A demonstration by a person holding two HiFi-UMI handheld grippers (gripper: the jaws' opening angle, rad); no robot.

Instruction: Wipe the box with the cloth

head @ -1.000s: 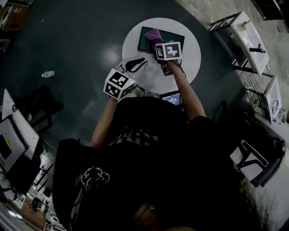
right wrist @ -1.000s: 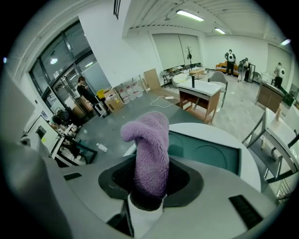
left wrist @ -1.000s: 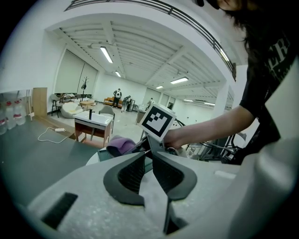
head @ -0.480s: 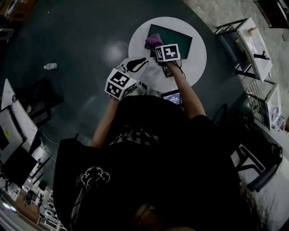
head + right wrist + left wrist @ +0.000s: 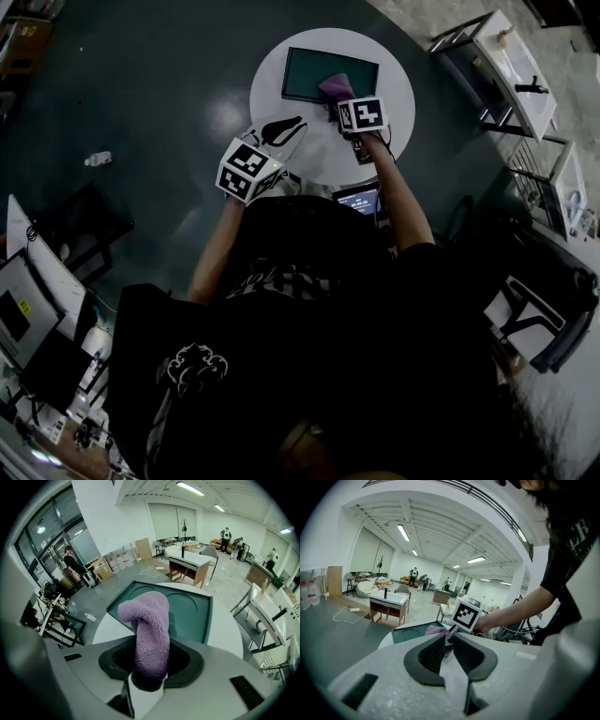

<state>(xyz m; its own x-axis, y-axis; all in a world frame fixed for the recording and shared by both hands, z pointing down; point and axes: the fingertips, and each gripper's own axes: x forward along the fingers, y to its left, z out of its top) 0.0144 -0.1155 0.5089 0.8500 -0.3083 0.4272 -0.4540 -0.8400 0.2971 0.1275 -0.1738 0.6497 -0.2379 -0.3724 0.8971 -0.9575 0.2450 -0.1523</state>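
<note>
Overhead, the head view shows the green box (image 5: pixel 319 70) on a round white table (image 5: pixel 394 84) at upper centre, with the purple cloth (image 5: pixel 336 87) over its lower right corner. The left gripper view shows the left gripper (image 5: pixel 449 638) low in the frame, jaws nearly together and empty. The right gripper view shows the right gripper (image 5: pixel 149 665) pinching the cloth at centre, so wiping seems under way with most of the box left.

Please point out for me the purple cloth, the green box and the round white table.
Fluffy purple cloth (image 5: pixel 149 630): right gripper view, the middle of its fleece.
Flat dark green box (image 5: pixel 311 73): head view, its bare top, left of the cloth.
Round white table (image 5: pixel 398 94): head view, its bare right edge.
</note>
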